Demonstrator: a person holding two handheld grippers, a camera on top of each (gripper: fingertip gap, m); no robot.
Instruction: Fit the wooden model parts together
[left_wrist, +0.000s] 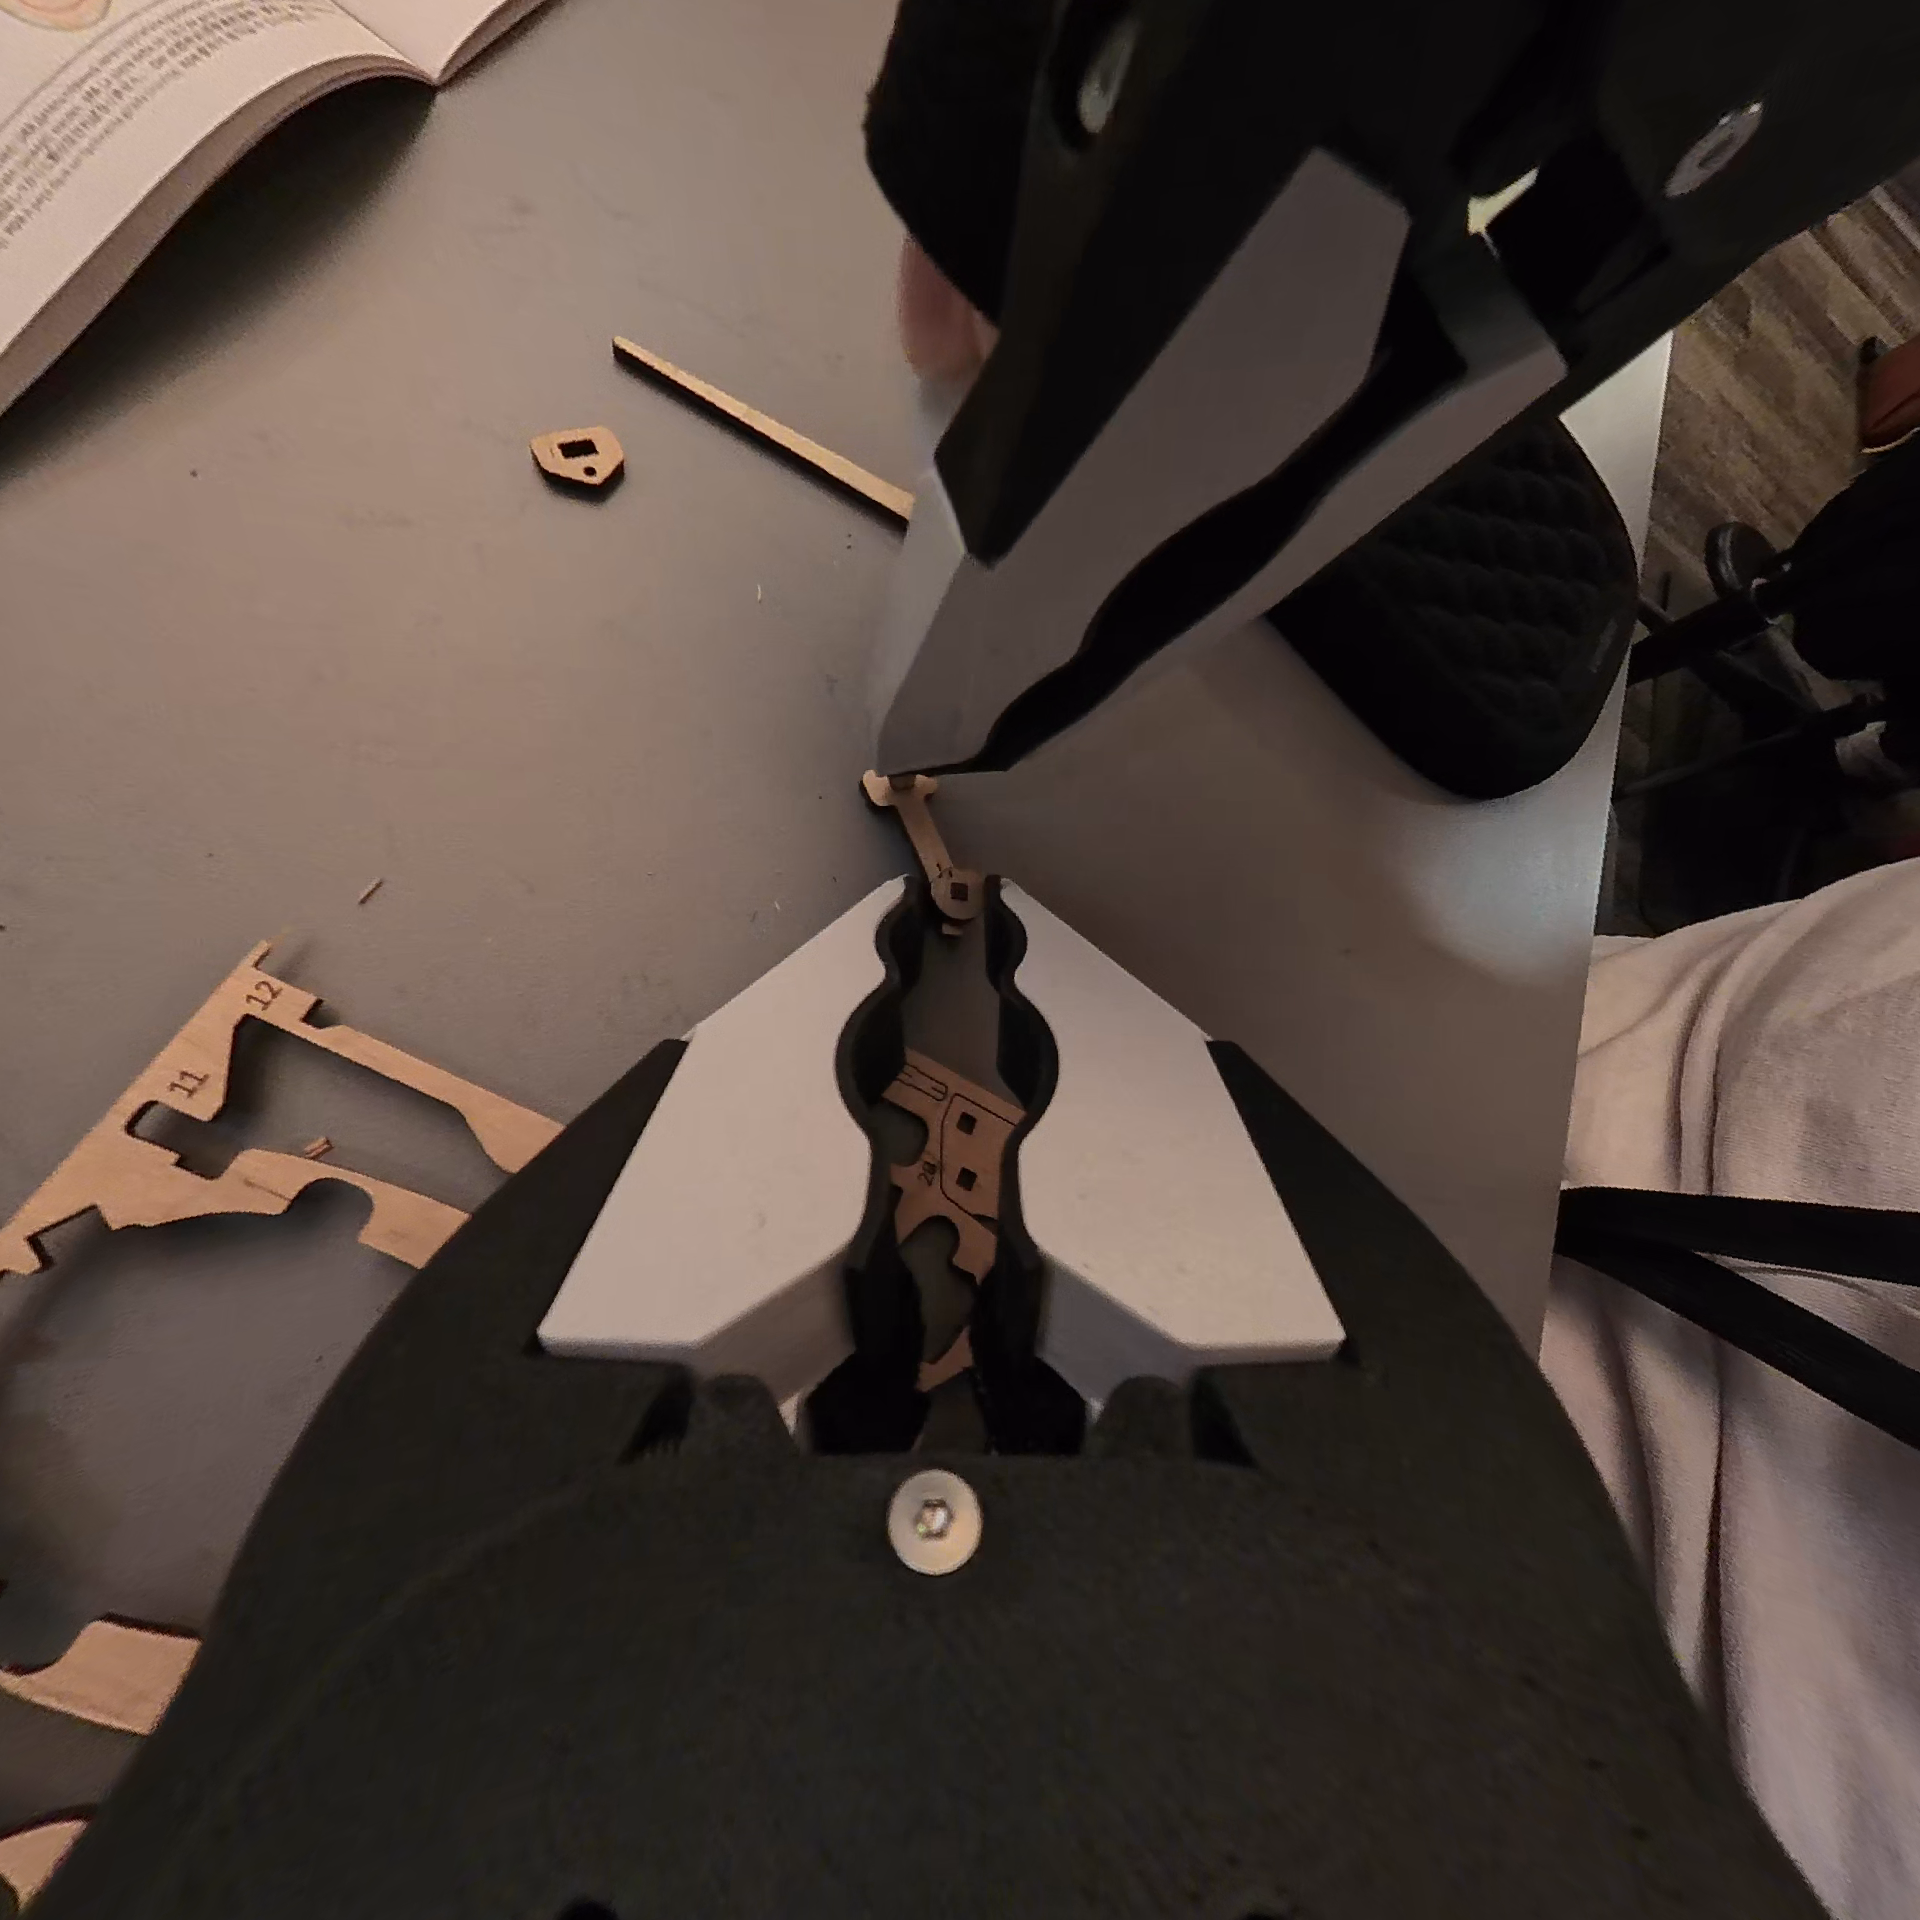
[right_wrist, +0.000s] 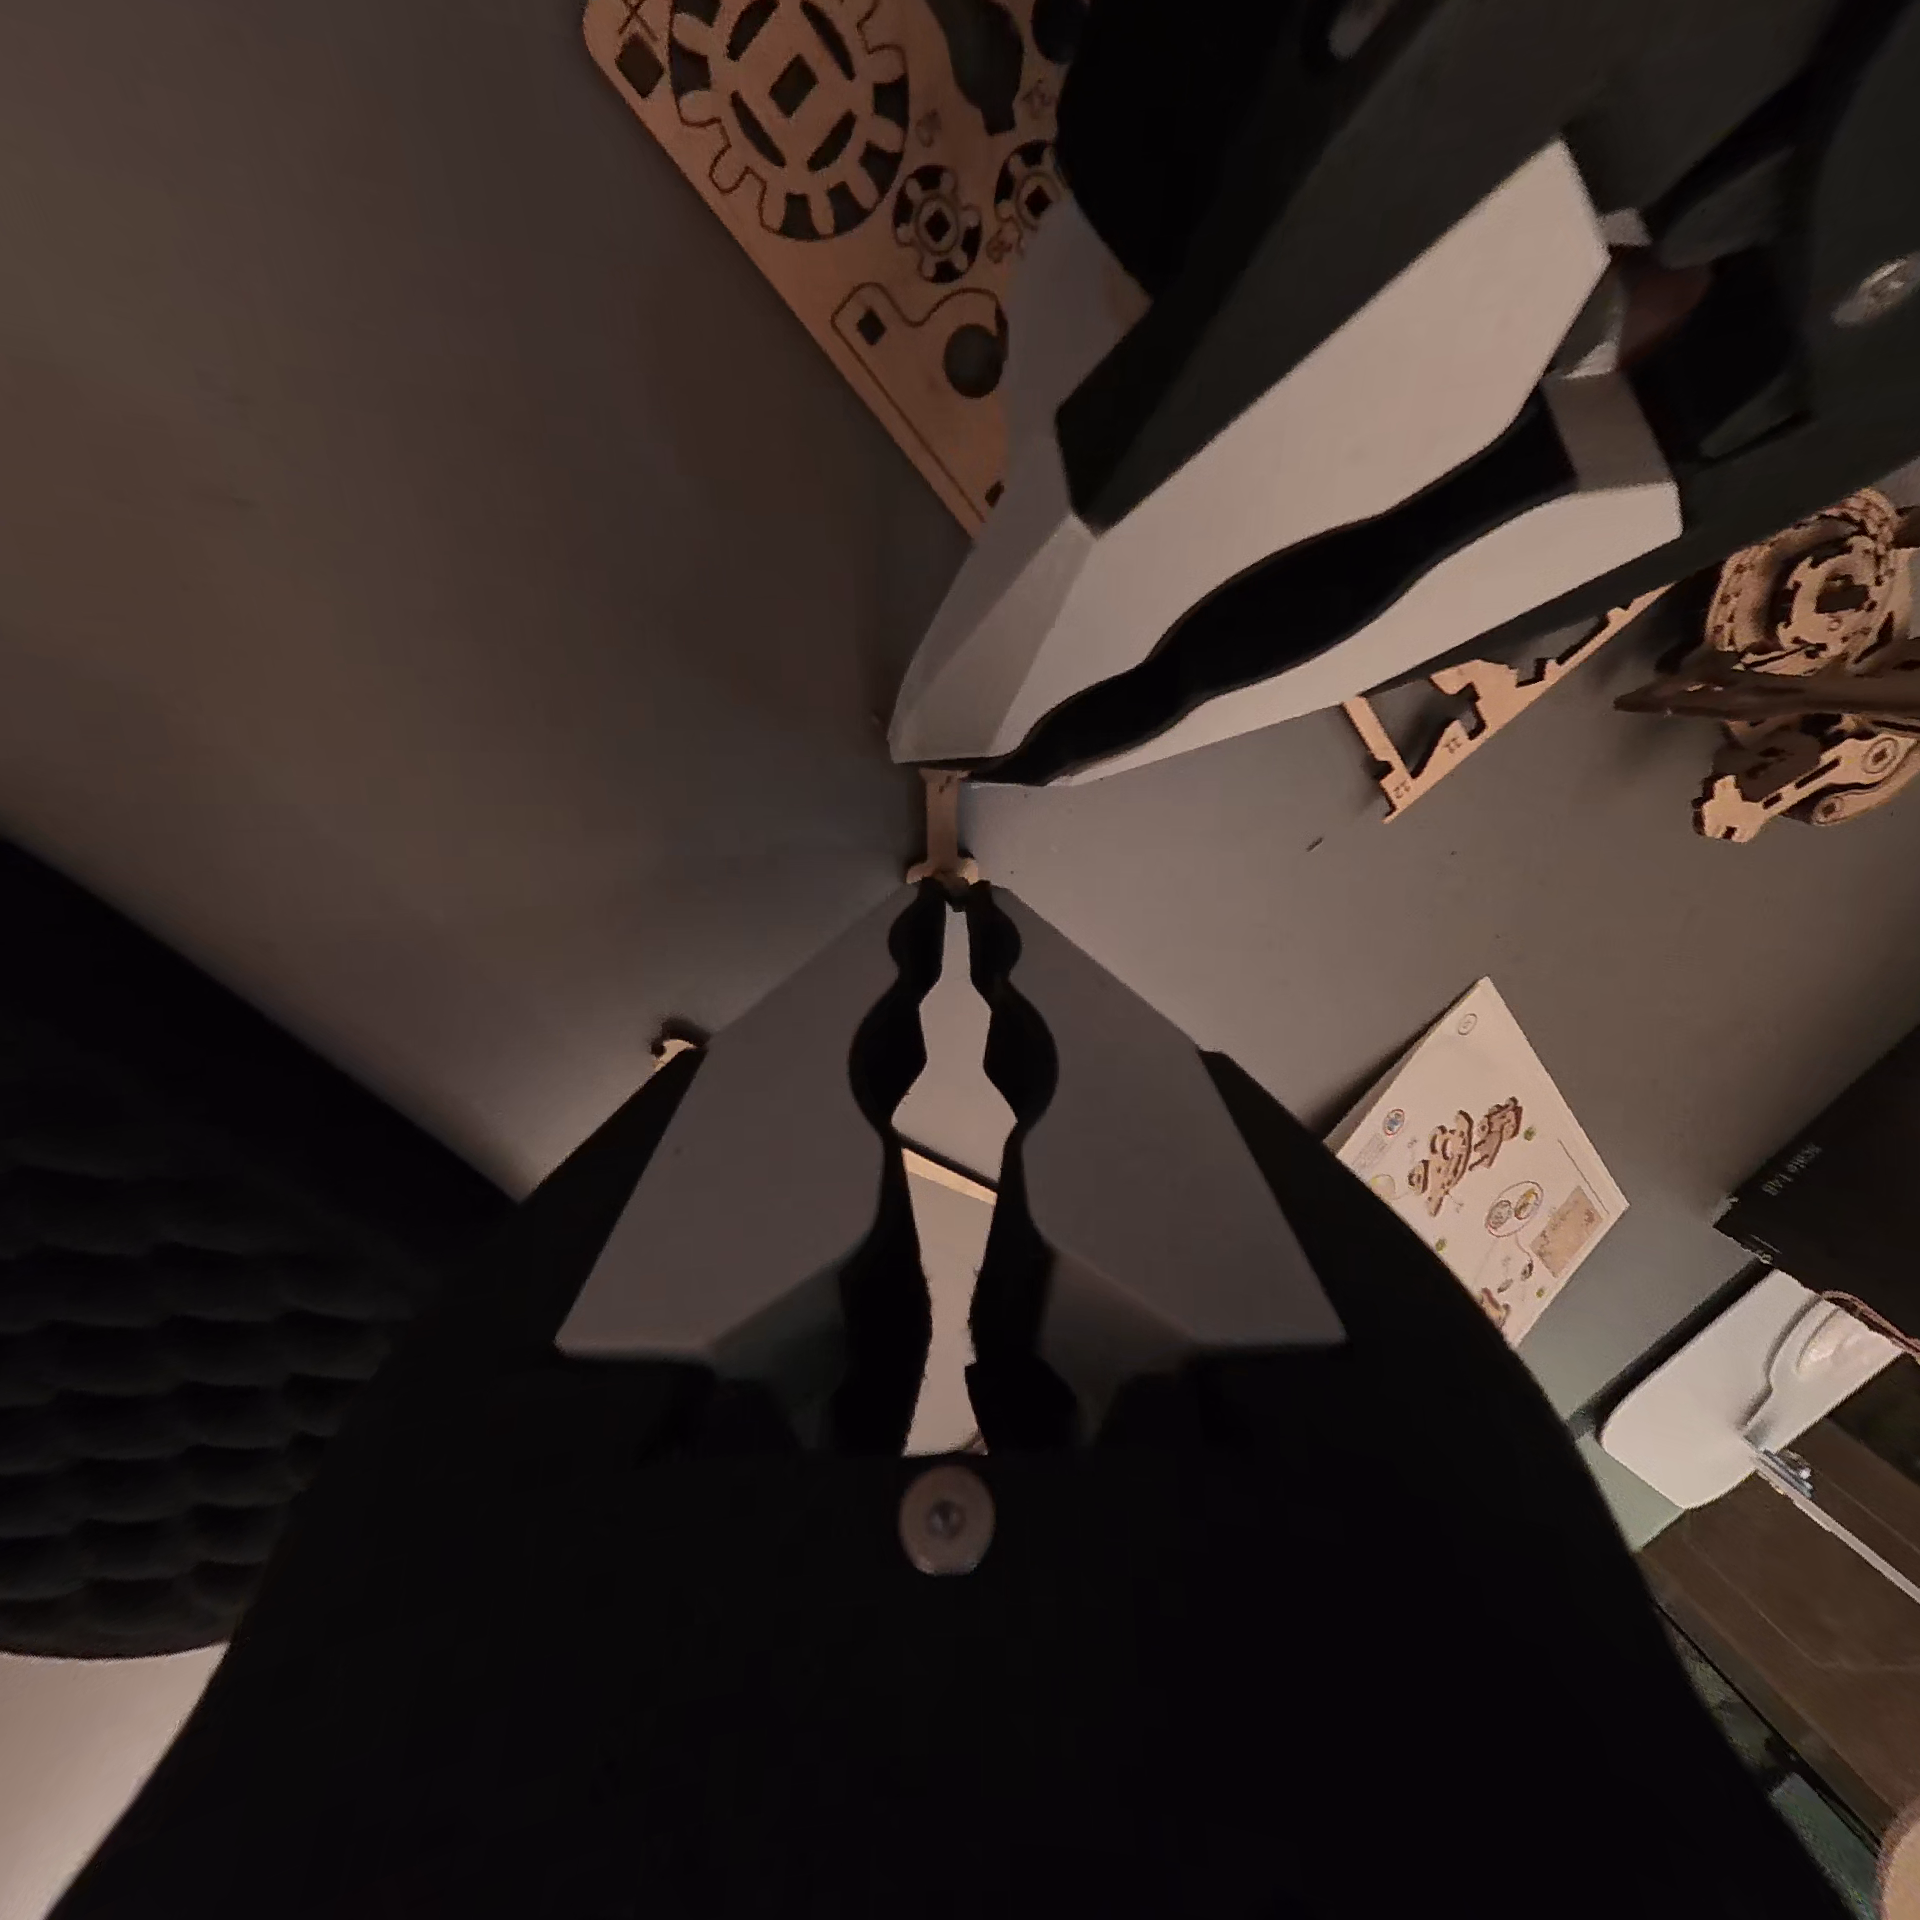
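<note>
A thin wooden link (left_wrist: 921, 823) hangs above the grey table (left_wrist: 468, 675) between my two grippers. My left gripper (left_wrist: 951, 891) is shut on its near end, where a small wooden piece with a square hole (left_wrist: 958, 896) sits. My right gripper (left_wrist: 914, 775) comes down from the top and is shut on the link's far, T-shaped end. In the right wrist view, my right gripper (right_wrist: 951, 891) pinches one end of the link (right_wrist: 940, 831) and my left gripper (right_wrist: 954, 771) pinches the other. I cannot tell whether link and small piece are joined.
Cut-out wooden sheets (left_wrist: 312, 1122) lie at the left, with a small tag piece (left_wrist: 577, 457), a thin stick (left_wrist: 758, 426) and an open booklet (left_wrist: 156, 104). A gear sheet (right_wrist: 831, 208), an assembled wooden model (right_wrist: 1787, 665) and a leaflet (right_wrist: 1475, 1153) lie farther off. The table edge (left_wrist: 1590, 935) is at the right. Left and right tips are no more than a few centimetres apart.
</note>
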